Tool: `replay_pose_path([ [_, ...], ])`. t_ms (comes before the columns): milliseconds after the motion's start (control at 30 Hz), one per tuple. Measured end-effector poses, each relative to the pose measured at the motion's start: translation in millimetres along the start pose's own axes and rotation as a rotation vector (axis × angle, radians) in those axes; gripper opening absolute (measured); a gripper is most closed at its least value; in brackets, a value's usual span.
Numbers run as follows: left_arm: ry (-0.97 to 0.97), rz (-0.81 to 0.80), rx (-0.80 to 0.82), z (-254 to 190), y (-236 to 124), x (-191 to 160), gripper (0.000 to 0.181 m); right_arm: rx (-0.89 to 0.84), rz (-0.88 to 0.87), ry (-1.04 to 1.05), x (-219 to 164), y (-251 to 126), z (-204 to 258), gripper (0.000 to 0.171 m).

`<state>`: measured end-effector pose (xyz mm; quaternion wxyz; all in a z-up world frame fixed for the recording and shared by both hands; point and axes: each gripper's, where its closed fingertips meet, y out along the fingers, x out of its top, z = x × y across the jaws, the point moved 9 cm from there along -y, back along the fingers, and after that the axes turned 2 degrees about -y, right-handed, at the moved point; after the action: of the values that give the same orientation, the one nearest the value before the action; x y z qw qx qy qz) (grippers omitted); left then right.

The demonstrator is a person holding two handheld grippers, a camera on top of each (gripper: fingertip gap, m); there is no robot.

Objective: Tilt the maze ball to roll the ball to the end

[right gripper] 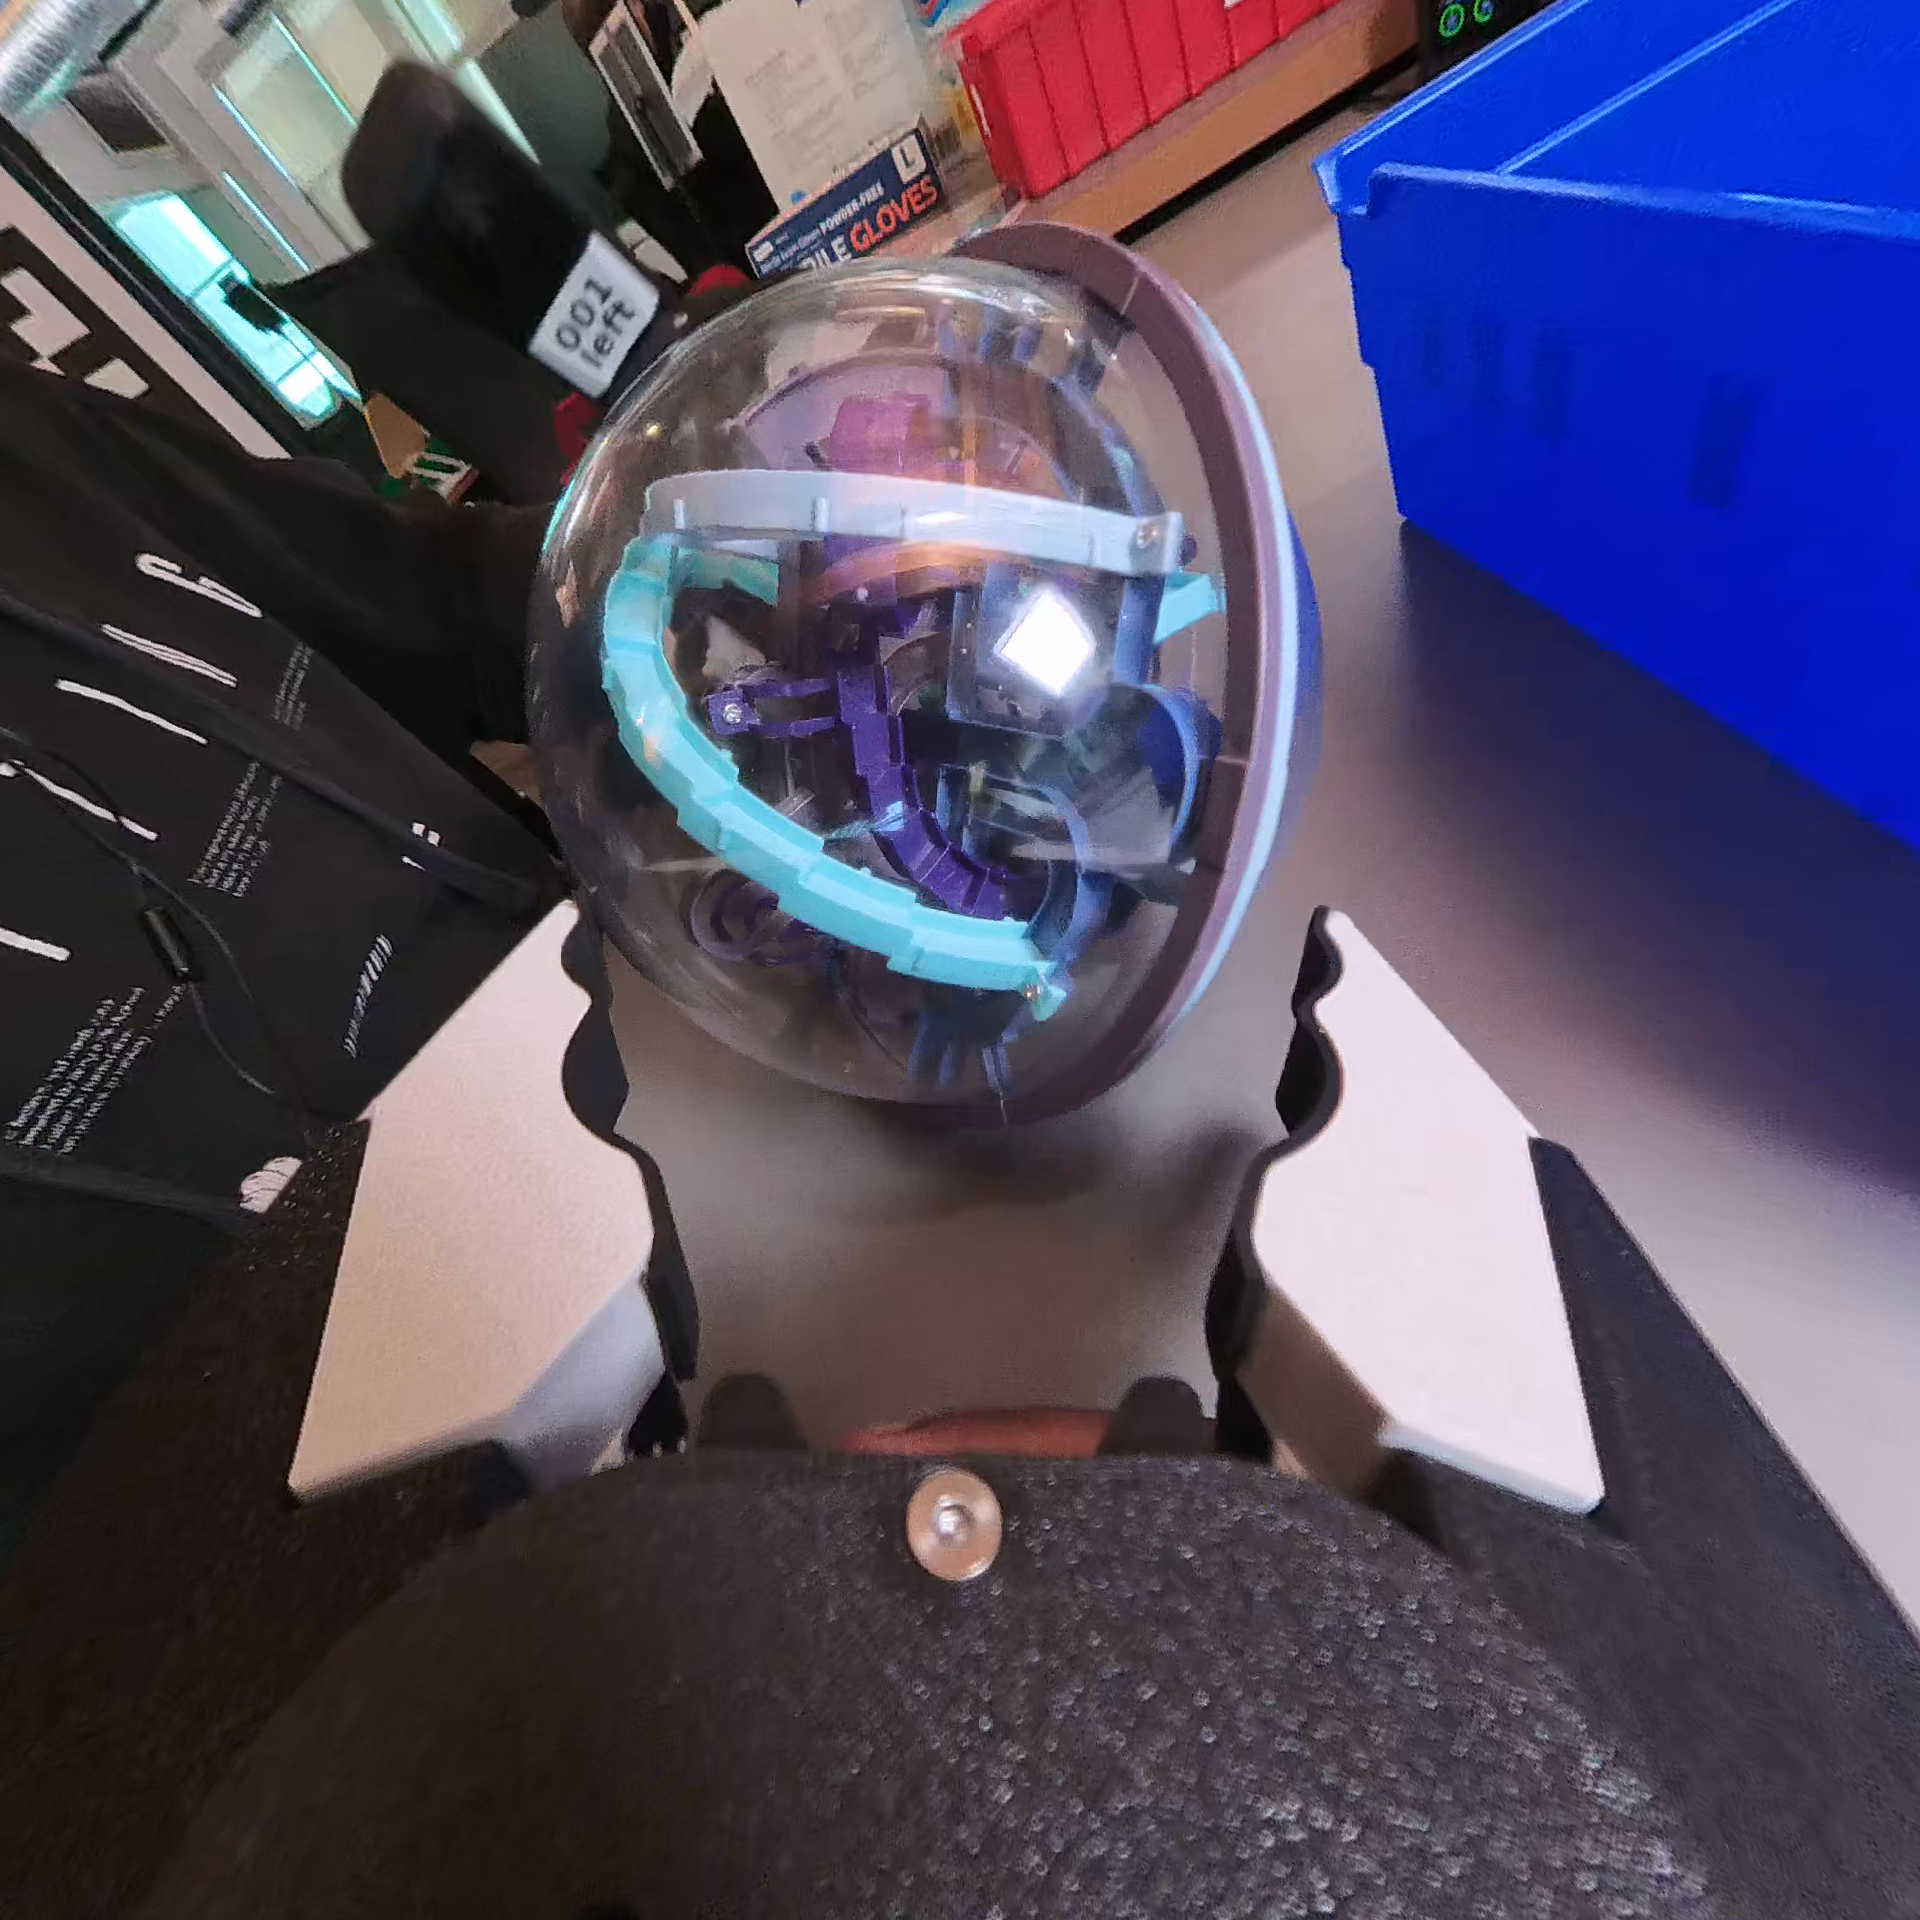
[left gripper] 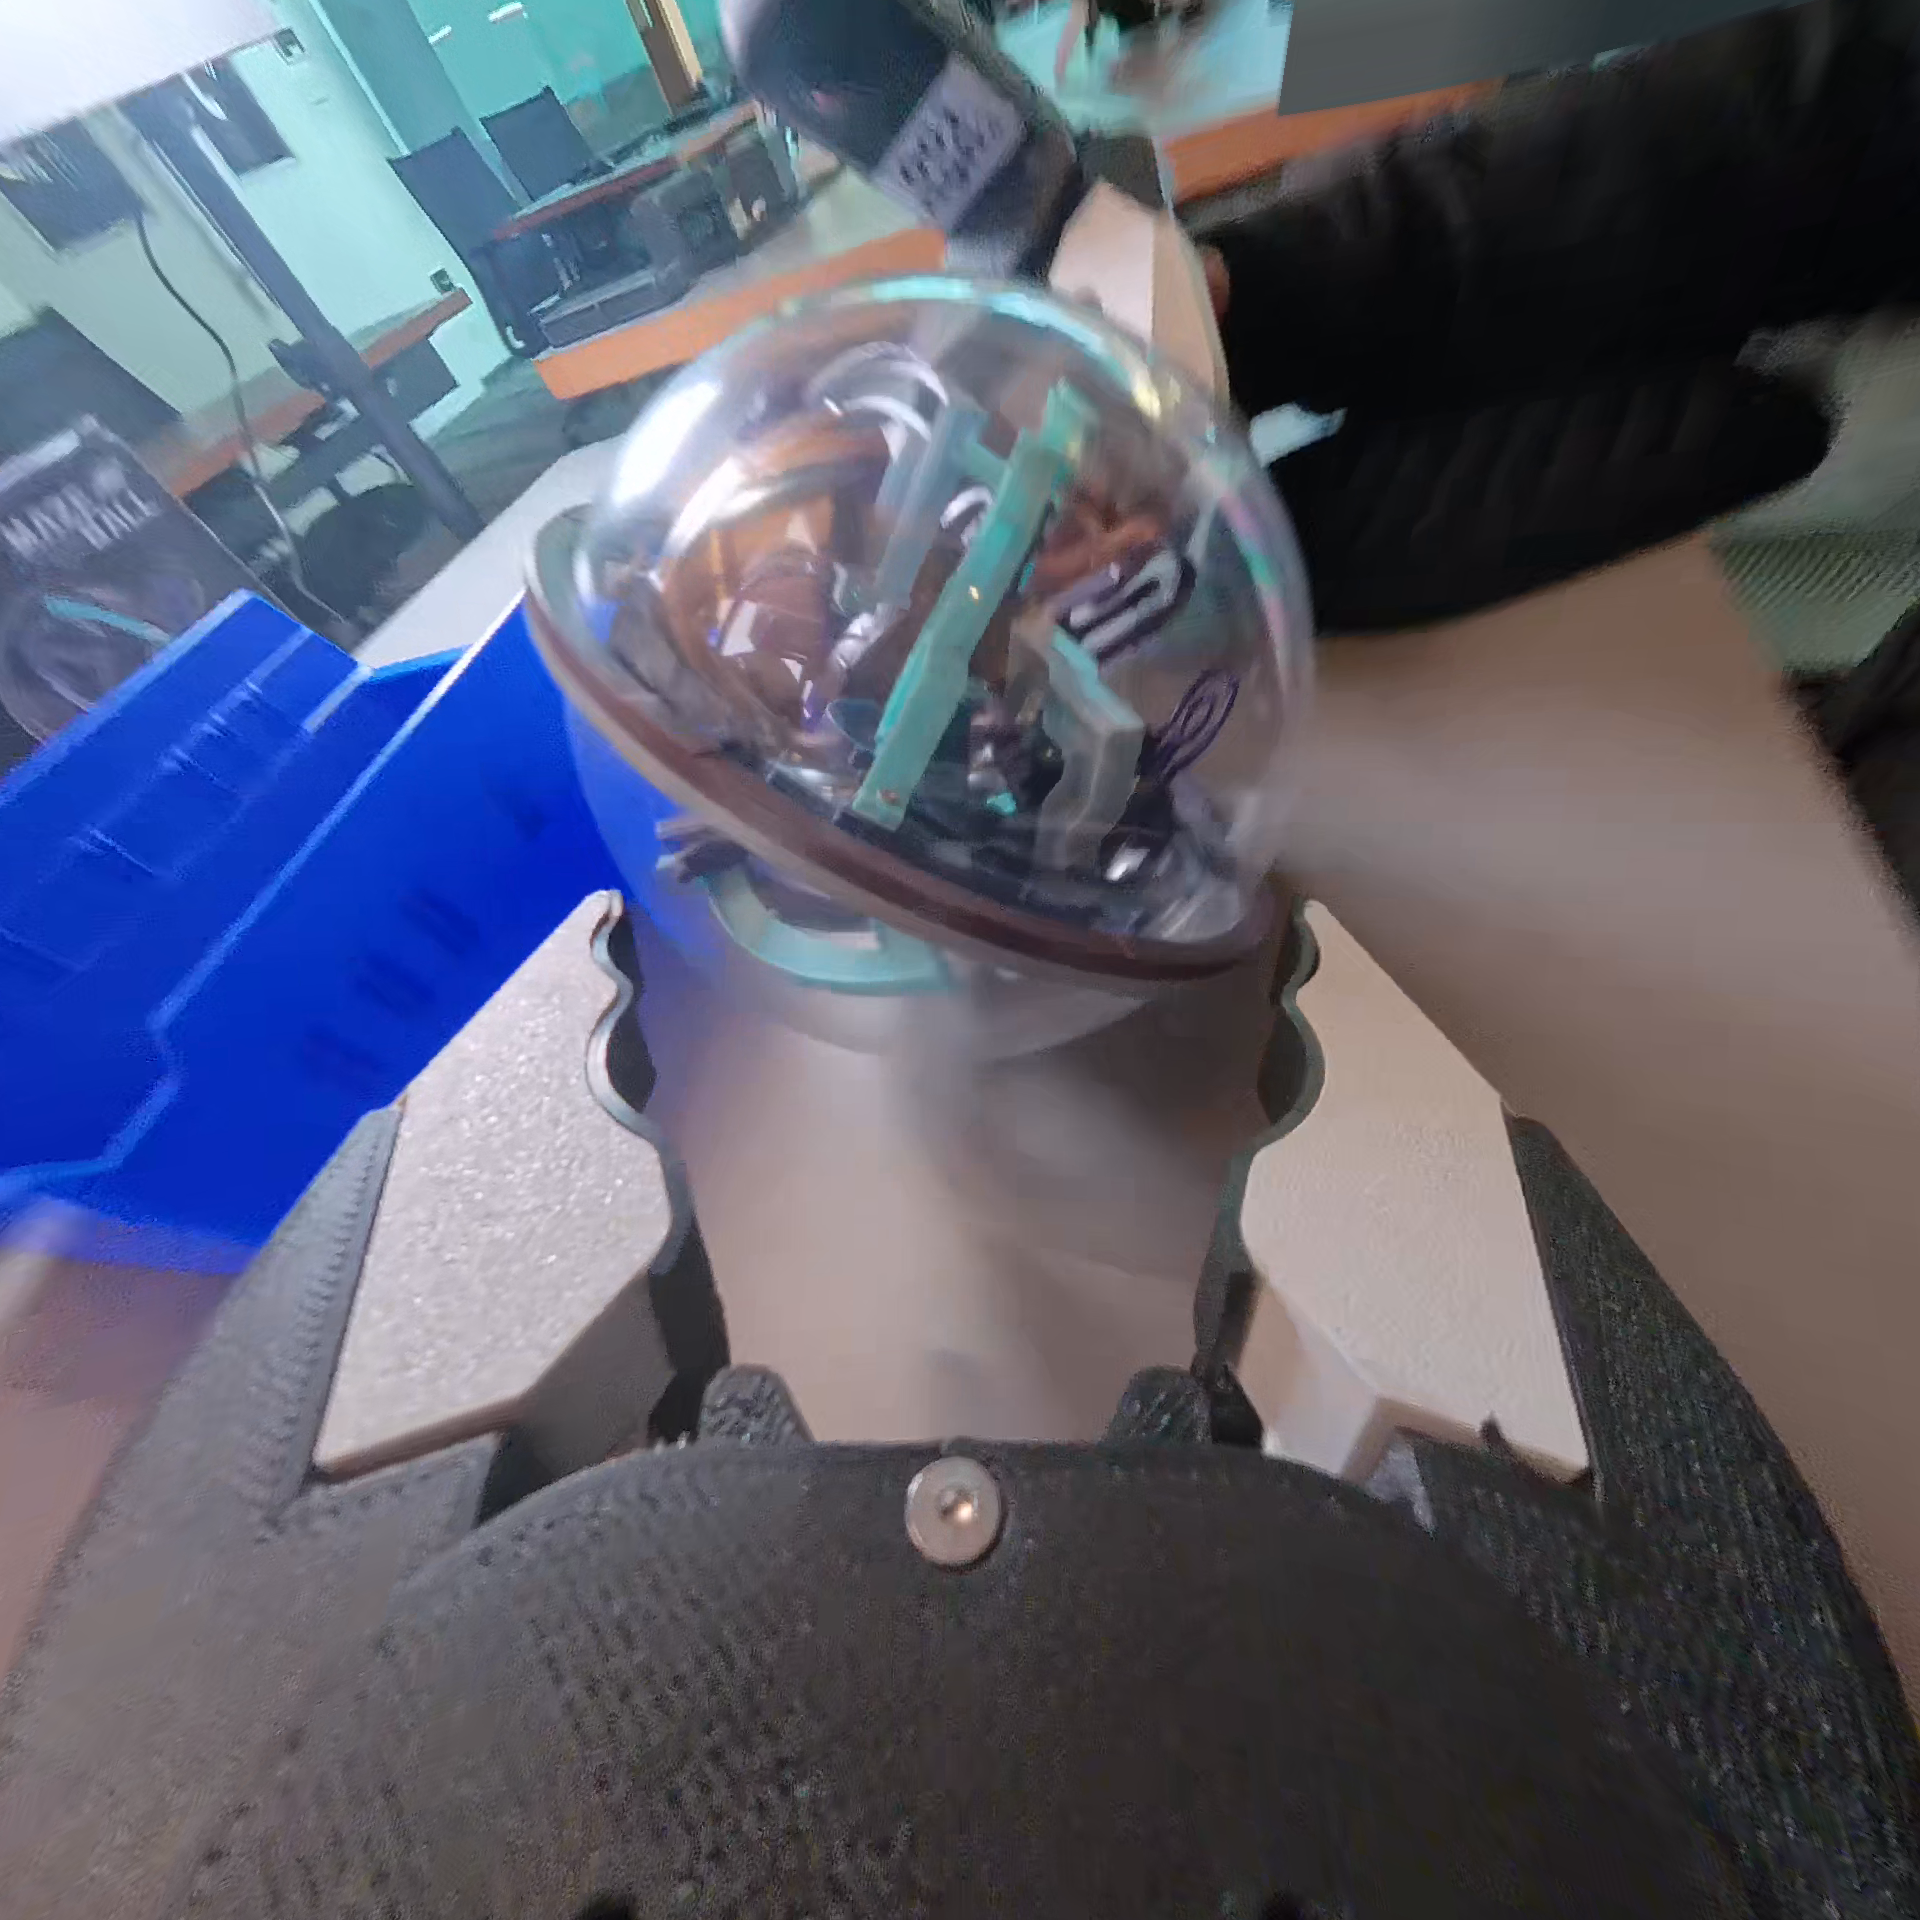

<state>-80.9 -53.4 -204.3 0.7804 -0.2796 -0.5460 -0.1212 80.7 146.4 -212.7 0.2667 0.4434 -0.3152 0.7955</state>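
Maze ball [left gripper: 914, 665] fills the centre of both wrist views, seam ring tilted, apparently so the inner tracks slope. Each claw, left claw [left gripper: 951, 997] and right claw [right gripper: 951, 997], is spread wide with its tips beside the sphere's lower edge; whether they press it cannot be told. Blue bin [right gripper: 1662, 416] sits upper right.

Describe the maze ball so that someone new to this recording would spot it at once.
On the grey tabletop, beside the big blue bin, sits the maze ball. It is the only clear sphere there, with a dark band round its middle and turquoise and purple tracks inside.
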Motion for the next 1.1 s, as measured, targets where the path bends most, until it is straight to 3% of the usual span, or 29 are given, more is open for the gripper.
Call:
replay_pose_path([
  [167,-0.637,-0.106,-0.133,12.8,-8.6,-2.5,0.128,-0.030,0.002,-0.050,-0.6,3.3,4.4,0.120],
  [300,-0.790,-0.021,-0.165,10.6,8.6,-13.7,0.133,-0.102,0.019,-0.169,-1.6,11.1,10.3,0.111],
  [467,-0.767,-0.011,-0.171,14.4,15.5,-17.3,0.138,-0.143,0.010,-0.196,-1.5,14.6,15.0,0.111],
  [667,-0.543,0.016,-0.114,7.7,17.4,-17.4,0.133,-0.141,-0.018,-0.123,-2.1,25.1,17.3,0.131],
  [833,-0.440,0.031,-0.090,4.7,18.1,-18.0,0.138,-0.169,-0.035,-0.193,4.4,31.1,23.2,0.136],
  [1100,-0.256,-0.106,-0.032,24.1,-1.4,38.8,0.140,-0.226,-0.145,-0.408,62.8,17.0,55.0,0.137],
])
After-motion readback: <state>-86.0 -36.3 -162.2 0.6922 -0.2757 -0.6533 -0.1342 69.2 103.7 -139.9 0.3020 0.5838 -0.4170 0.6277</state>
